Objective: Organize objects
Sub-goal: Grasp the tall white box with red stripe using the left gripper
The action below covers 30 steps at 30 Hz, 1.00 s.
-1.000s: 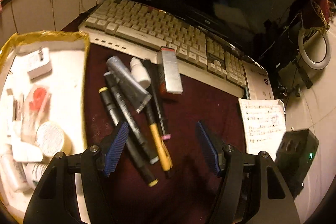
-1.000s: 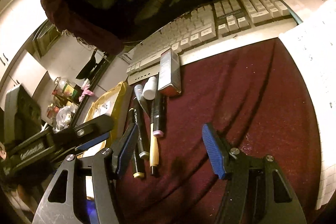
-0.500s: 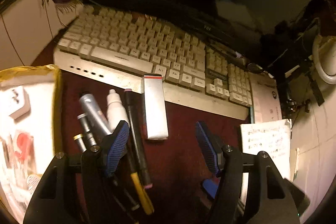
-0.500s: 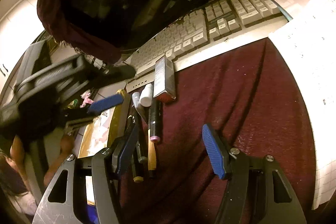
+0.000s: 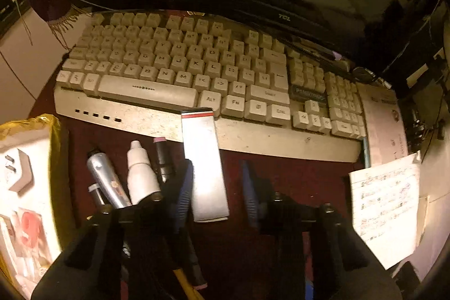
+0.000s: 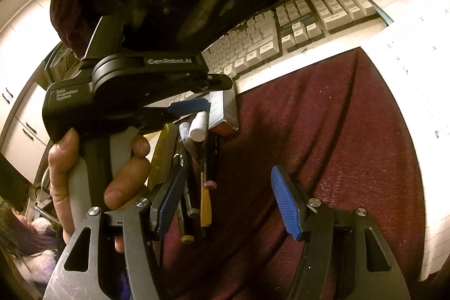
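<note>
The left gripper (image 5: 216, 189) hovered over the dark red cloth (image 5: 295, 182) on the table, its jaws having just been closing around a slim silver box (image 5: 206, 165). The left pad (image 5: 184, 189) looked to be against the box's edge while the right pad stood clear, so no firm grip showed. The box lay lengthwise, its far end at 12 o'clock resting on the front lip of the cream keyboard (image 5: 197, 66). At 9 o'clock from the box lay a white dropper bottle (image 5: 140, 173), a silver tube (image 5: 105, 179) and several pens (image 6: 206, 198). The right gripper (image 6: 227, 201) hung wide open and empty over bare cloth, pens beside its left finger.
</note>
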### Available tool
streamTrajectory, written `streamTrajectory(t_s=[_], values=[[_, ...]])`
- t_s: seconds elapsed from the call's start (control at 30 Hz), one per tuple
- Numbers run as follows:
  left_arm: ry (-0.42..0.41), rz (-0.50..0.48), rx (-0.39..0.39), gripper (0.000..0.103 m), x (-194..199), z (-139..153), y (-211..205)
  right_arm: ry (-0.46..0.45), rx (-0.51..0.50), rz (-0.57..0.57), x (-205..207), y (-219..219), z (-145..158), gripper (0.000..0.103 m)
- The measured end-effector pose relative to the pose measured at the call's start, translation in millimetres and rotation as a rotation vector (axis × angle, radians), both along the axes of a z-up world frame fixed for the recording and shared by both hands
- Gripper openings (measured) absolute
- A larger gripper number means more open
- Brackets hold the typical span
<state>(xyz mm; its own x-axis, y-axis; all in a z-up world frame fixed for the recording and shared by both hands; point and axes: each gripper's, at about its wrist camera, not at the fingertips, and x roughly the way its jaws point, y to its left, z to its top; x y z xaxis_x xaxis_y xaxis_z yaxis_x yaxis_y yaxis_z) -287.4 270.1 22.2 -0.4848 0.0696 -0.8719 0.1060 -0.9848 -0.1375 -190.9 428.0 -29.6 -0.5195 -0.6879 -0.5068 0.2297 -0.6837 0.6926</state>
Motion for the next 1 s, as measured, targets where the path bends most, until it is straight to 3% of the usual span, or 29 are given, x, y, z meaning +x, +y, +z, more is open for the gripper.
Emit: streamTrajectory(t_s=[0.1, 0.2, 0.27, 0.3, 0.5, 0.8, 0.83, 0.9, 1.0], values=[[-0.012, -0.024, 0.028, 0.023, 2, 1, 0, -0.002, -0.003, -0.001, 0, 0, 0, 0.058], [-0.003, -0.019, -0.021, 0.025, 1, 1, 2, -0.003, -0.001, -0.001, 0, 0, 0, 0.058], [-0.001, -0.018, -0.037, 0.040, 0, 1, 2, -0.001, 0.000, -0.001, 1, 0, 0, 0.058], [-0.006, -0.015, -0.037, 0.042, 1, 1, 1, -0.001, -0.001, -0.002, 1, 0, 0, 0.058], [-0.004, -0.001, 0.003, 0.042, 5, 4, -10, -0.004, -0.003, -0.003, 0, -1, -1, 0.058], [-0.055, -0.006, -0.032, 0.042, -7, -12, 3, -0.007, -0.003, 0.004, -1, -1, -1, 0.058], [-0.069, 0.000, -0.033, 0.041, -8, -16, 3, -0.007, -0.002, 0.003, -1, -1, -1, 0.058], [-0.095, 0.003, -0.034, 0.027, -8, -21, 3, -0.005, 0.000, 0.003, 0, -1, 0, 0.058], [-0.092, -0.004, -0.020, 0.024, -1, -19, 3, -0.003, 0.003, 0.000, 0, -1, 0, 0.058]])
